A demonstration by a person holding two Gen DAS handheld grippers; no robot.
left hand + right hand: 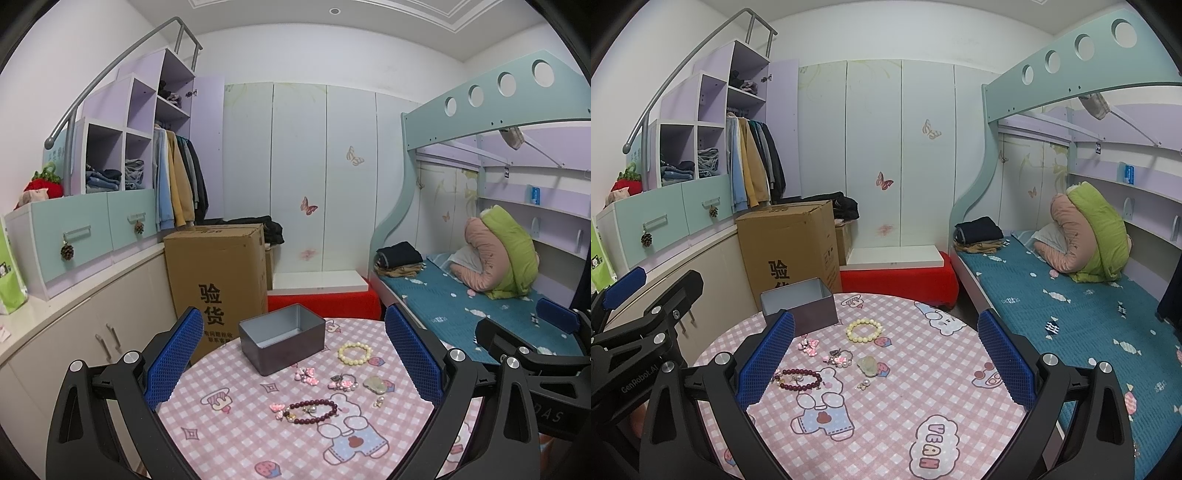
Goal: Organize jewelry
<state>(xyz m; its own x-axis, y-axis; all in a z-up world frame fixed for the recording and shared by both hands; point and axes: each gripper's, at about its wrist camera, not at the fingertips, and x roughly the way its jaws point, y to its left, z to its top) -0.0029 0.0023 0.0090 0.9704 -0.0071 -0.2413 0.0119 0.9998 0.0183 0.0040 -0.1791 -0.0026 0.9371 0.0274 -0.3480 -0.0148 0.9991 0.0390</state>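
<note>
Your left gripper (295,354) and right gripper (886,356) both hover above the round table (960,373), fingers spread wide, holding nothing. The open tin box (282,338) sits at the far edge; the cream bracelet (354,353), purple bracelet (313,410) and small charms (343,382) lie just before it.

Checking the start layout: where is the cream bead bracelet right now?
The cream bracelet lies on the pink checked table, just right of the open tin, beyond the pink charms.
</note>
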